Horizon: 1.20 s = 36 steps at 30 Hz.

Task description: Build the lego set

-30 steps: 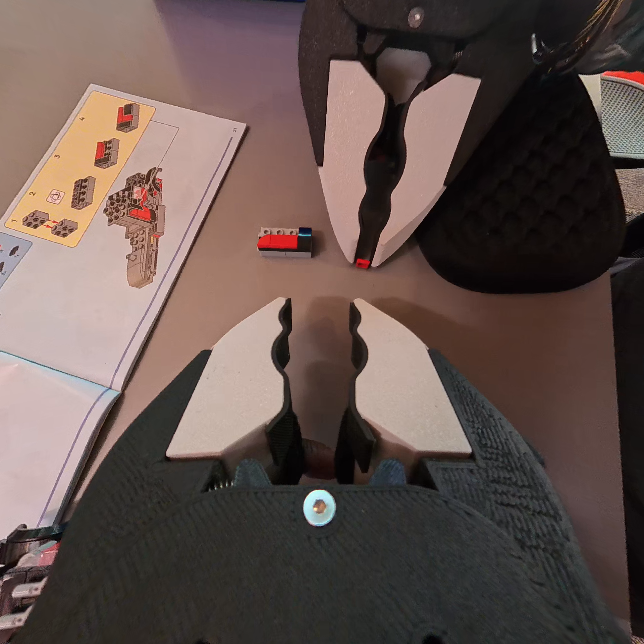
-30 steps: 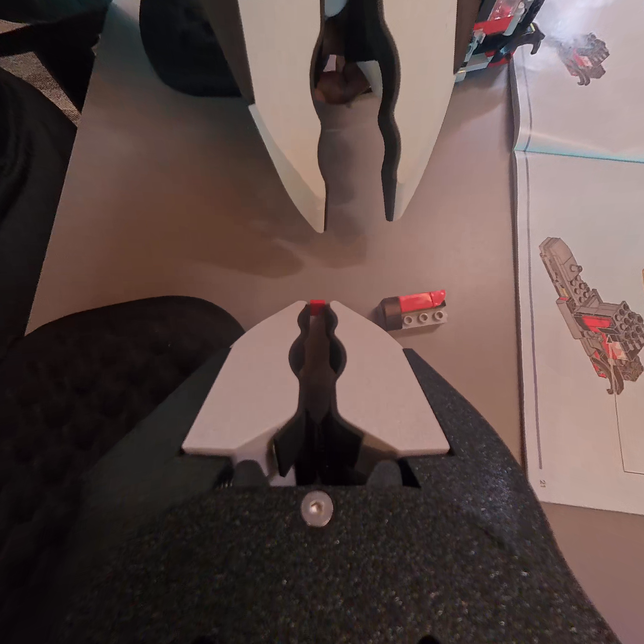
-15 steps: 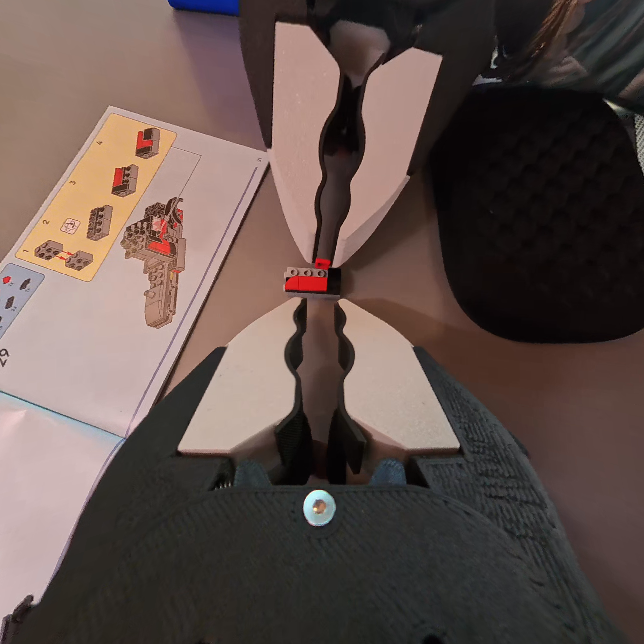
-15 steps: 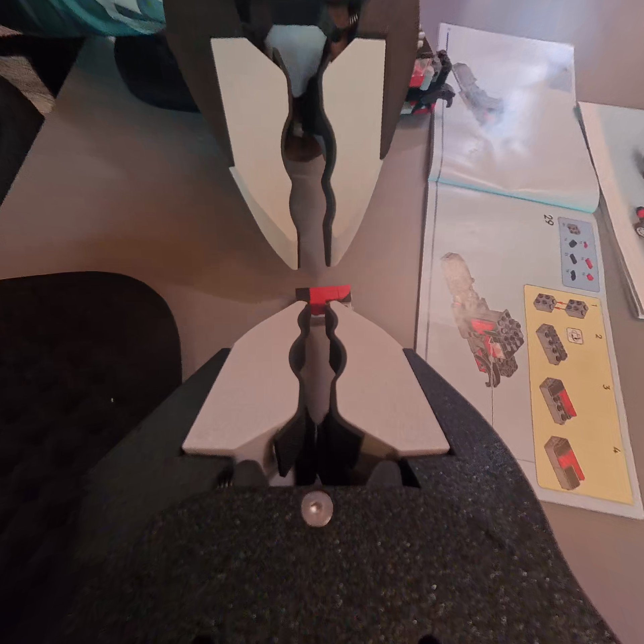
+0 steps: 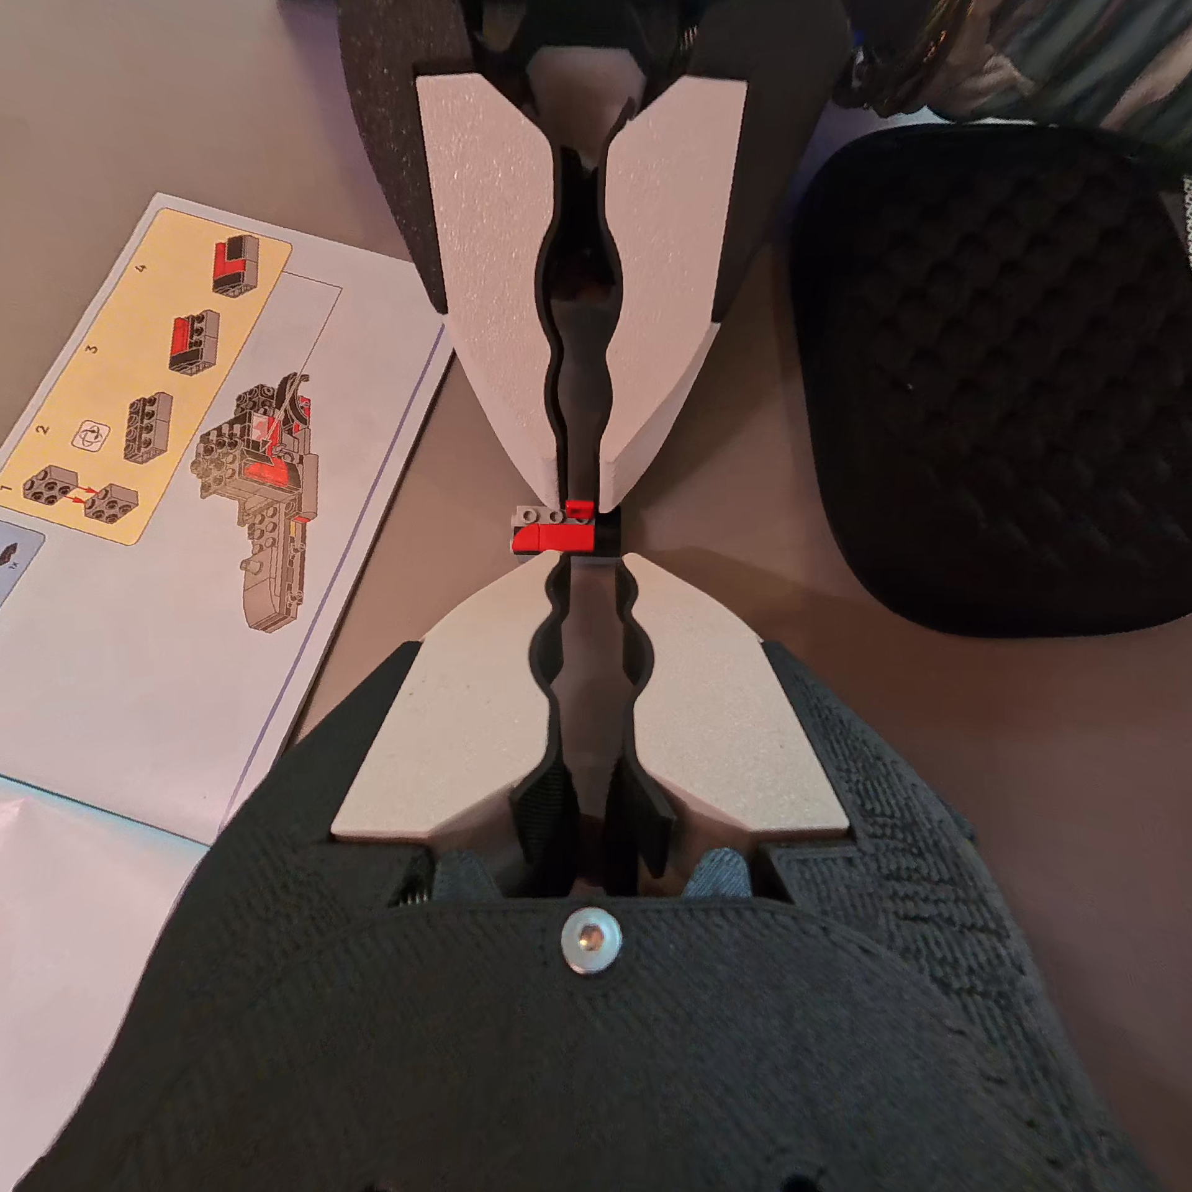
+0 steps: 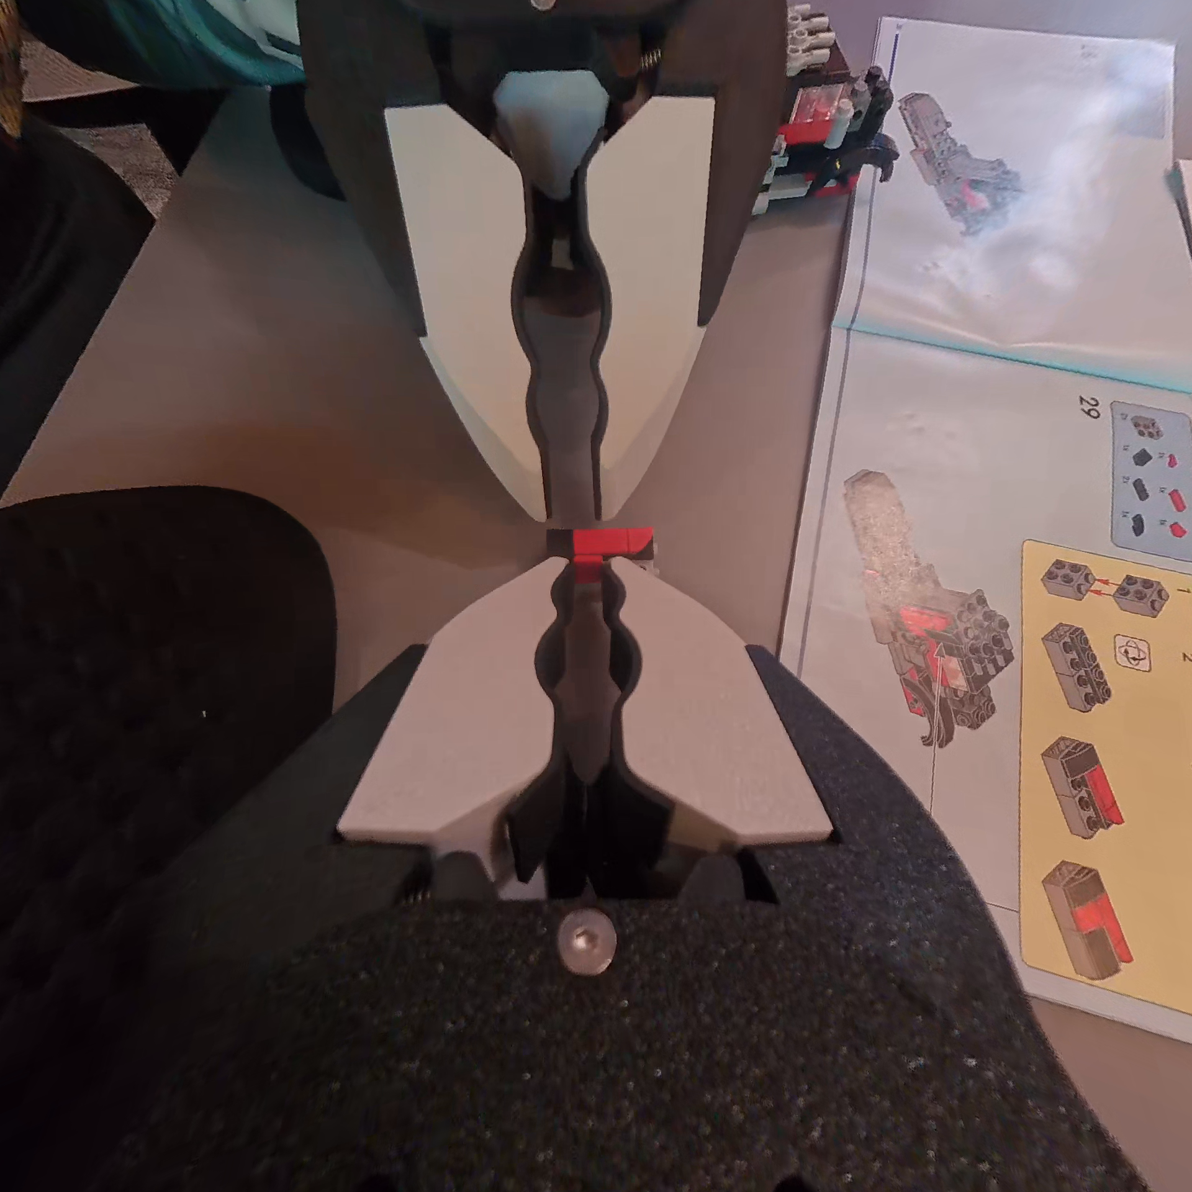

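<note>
Lego block (image 5: 562, 534) lies at spread left tool's (image 5: 592, 562) tips; right tool (image 6: 584, 567) pinches red piece (image 6: 586, 571)

Grey-brown tabletop (image 5: 903, 742) w/ black mesh chair seat (image 5: 1006, 387) beside it (dim, warm light).

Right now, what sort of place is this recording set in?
Probably an office or home desk: a plain grey-brown tabletop, an open paper instruction booklet lying on it, and a black mesh-textured chair seat at its edge.
</note>
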{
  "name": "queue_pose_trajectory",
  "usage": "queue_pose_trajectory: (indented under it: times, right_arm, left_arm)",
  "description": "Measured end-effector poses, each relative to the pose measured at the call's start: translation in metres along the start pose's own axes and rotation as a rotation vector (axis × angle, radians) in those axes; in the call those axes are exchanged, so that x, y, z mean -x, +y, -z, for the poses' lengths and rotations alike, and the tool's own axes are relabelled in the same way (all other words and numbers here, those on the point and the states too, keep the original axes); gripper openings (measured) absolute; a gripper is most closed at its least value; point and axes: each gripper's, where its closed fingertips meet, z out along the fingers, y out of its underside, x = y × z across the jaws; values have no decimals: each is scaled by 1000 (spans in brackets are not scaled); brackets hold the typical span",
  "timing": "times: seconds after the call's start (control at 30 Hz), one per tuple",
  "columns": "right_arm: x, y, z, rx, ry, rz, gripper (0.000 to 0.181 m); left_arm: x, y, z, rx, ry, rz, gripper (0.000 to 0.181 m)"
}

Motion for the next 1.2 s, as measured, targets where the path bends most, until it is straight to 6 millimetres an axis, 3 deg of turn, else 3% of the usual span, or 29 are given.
queue_pose_trajectory:
  times: [0.2, 0.43, 0.5, 0.6, 0.7, 0.8, 1.0, 1.2]
  right_arm:
    - [0, 0, 2, 39, -1, 10, 8]
    - [-4, -1, 10, 252, 69, 71, 8]
    - [-7, -9, 15, 265, 132, 119, 8]
    - [-16, -27, 27, 277, 305, 253, 8]
    - [-16, -50, 37, 265, 451, 404, 8]
    - [-12, -65, 42, 259, 508, 460, 8]
    - [-8, -72, 46, 264, 525, 477, 8]
    - [0, -87, 48, 188, 516, 497, 8]
  left_arm:
    - [0, 1, 0, 3, 2, 2, 13]
    - [3, -5, 3, -46, -23, 23, 13]
    - [6, -16, 11, -146, -32, 88, 13]
    - [18, -33, 29, -335, -21, 326, 13]
    - [25, -47, 44, -518, 105, 594, 15]
    - [21, -57, 50, -603, 251, 716, 21]
    - [5, -71, 62, -694, 452, 758, 26]
    - [-1, -75, 72, -751, 515, 725, 8]
